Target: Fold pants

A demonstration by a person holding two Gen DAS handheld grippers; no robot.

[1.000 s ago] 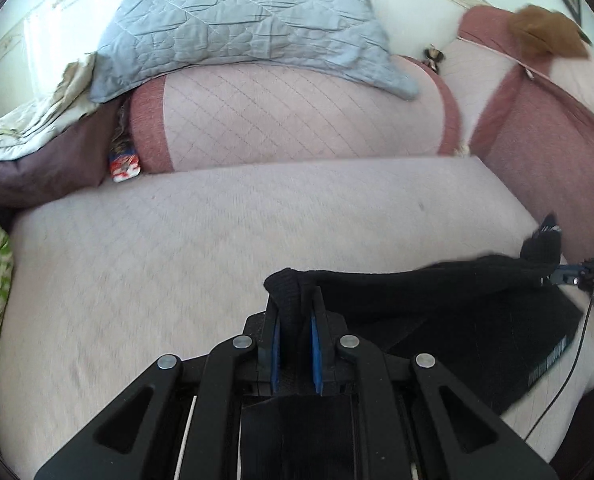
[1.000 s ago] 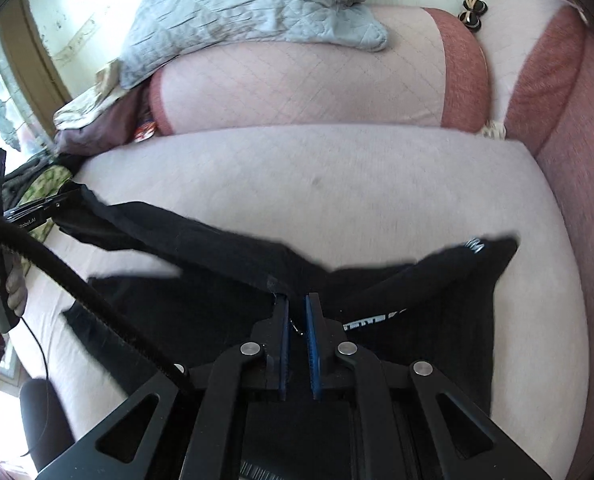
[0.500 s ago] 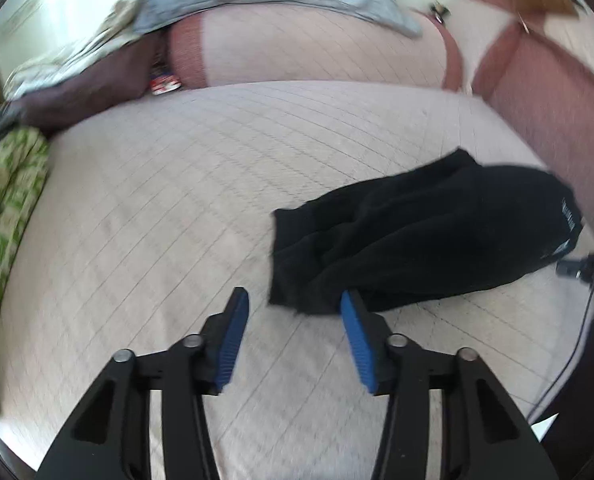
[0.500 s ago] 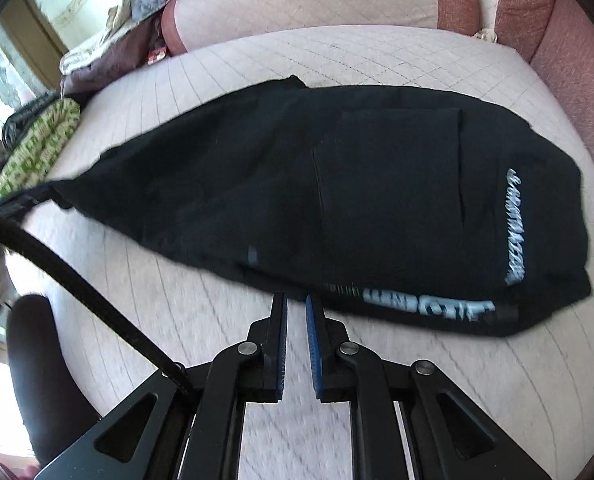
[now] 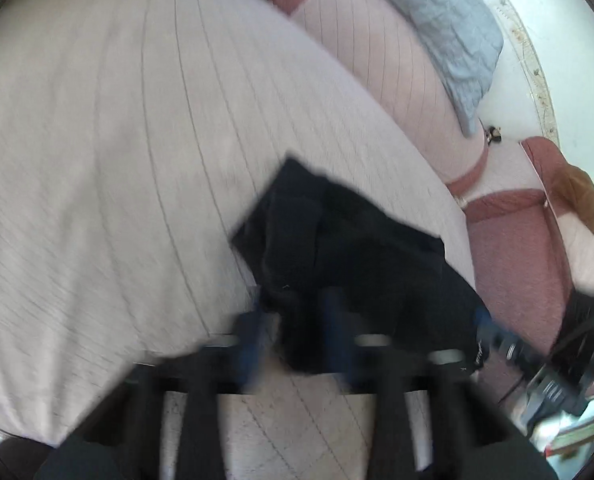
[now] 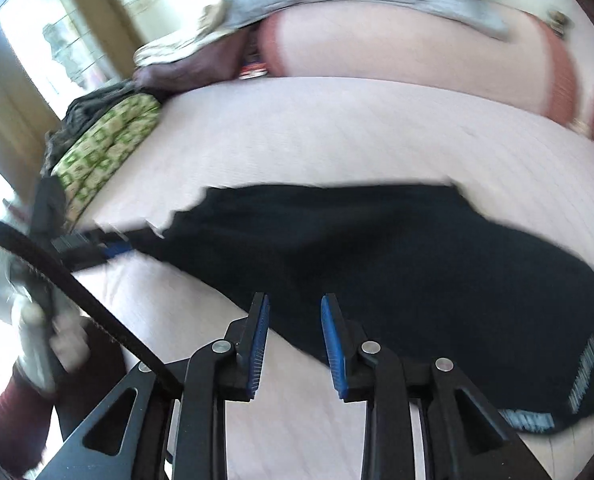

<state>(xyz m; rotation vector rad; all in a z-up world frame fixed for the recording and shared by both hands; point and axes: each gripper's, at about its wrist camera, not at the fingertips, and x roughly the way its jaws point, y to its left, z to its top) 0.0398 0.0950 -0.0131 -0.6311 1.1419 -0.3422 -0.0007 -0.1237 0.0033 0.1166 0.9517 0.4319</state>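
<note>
The black fabric pants [image 6: 397, 264] lie folded across the quilted pale pink bed cover [image 6: 337, 136], white lettering at one end. The left gripper [image 5: 297, 320] points steeply down, blurred, its blue-padded fingers closed on the pants' near corner. The right gripper [image 6: 295, 336] also slants down over the pants' near edge, its fingers [image 6: 259, 340] parting, nothing pinched between them. A pink and rust bolster [image 6: 417, 48] lies along the bed's far side under a grey quilted blanket [image 5: 437, 20]; green patterned cloth [image 6: 109, 148] is heaped beside a bright window [image 6: 49, 40].
</note>
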